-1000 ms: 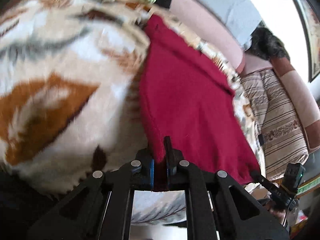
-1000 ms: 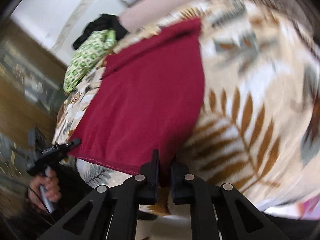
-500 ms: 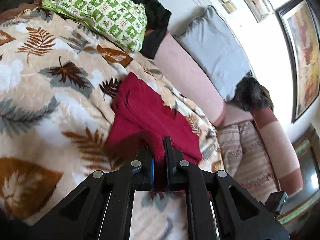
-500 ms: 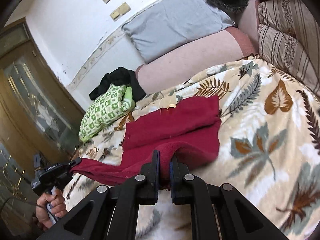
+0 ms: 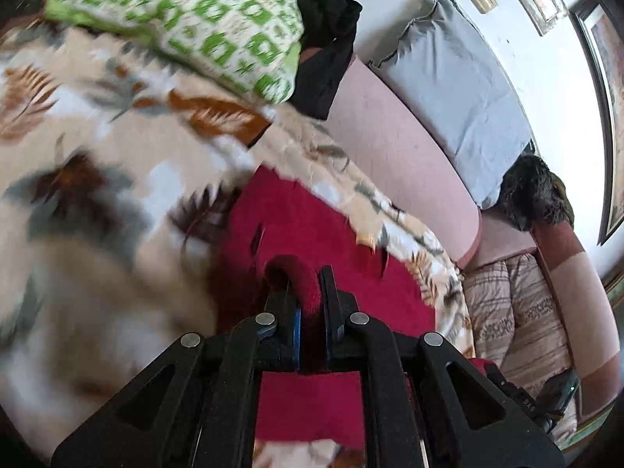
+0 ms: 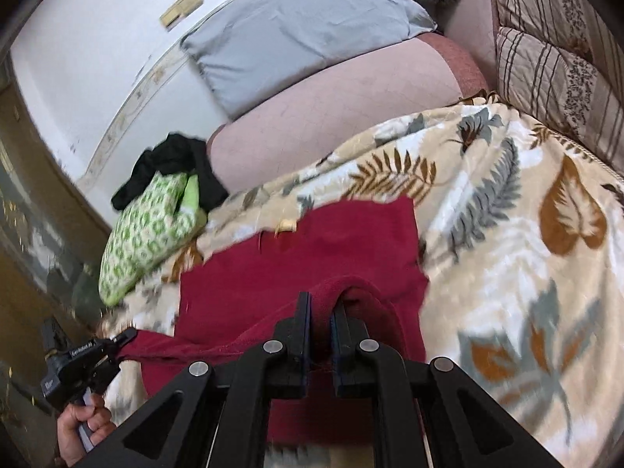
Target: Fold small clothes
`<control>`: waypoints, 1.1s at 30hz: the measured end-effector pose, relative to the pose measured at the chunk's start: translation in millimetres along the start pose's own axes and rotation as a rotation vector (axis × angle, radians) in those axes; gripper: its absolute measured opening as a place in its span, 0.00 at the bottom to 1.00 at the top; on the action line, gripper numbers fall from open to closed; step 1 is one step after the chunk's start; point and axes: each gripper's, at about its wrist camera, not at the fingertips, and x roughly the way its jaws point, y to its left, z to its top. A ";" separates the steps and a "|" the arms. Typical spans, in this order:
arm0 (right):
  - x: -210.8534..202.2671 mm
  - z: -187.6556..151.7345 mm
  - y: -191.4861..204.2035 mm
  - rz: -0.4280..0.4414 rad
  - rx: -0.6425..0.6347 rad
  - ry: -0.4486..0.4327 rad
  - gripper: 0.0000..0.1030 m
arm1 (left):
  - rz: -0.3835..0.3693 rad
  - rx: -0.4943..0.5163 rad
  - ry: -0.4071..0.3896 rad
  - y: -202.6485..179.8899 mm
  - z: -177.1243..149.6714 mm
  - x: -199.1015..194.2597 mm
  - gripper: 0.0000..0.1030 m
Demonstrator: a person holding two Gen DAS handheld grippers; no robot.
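A dark red garment (image 5: 312,226) lies on a leaf-patterned blanket (image 5: 97,210). My left gripper (image 5: 308,292) is shut on a bunched edge of it, held low over the cloth. In the right wrist view the red garment (image 6: 304,265) is doubled over, its near edge lifted. My right gripper (image 6: 320,312) is shut on that lifted edge. The left gripper (image 6: 117,343) shows at the lower left of the right wrist view, pinching the other end of the same edge, with a hand under it.
A green patterned pillow (image 5: 195,19) and a black garment (image 5: 327,39) lie at the blanket's far end. A grey cushion (image 6: 296,27) leans on the pink sofa back (image 6: 331,117). Striped cushions (image 6: 553,50) are at the right.
Both grippers carried the garment's near edge up and forward over the rest. The garment, flat a second ago, is now folded onto itself, and both views have dropped closer to it.
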 end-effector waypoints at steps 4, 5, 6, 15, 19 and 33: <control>38.7 31.7 -6.9 -0.005 0.038 -0.038 0.07 | 0.033 0.042 -0.006 -12.9 34.0 40.1 0.07; 47.7 38.0 -8.4 -0.004 0.045 -0.041 0.07 | 0.044 0.064 0.000 -16.2 40.3 50.9 0.07; 60.5 44.4 -10.9 -0.005 0.053 -0.039 0.07 | 0.059 0.085 0.006 -17.9 44.7 63.2 0.07; 115.7 50.9 -34.7 0.025 0.097 -0.015 0.34 | 0.114 0.129 0.095 -0.2 36.1 117.4 0.36; 103.4 53.0 -42.8 0.055 0.151 -0.075 0.57 | 0.077 0.142 0.083 -9.2 41.3 100.0 0.59; 113.7 63.7 0.3 -0.158 -0.129 -0.046 0.57 | 0.124 0.311 0.044 -63.6 42.1 120.4 0.67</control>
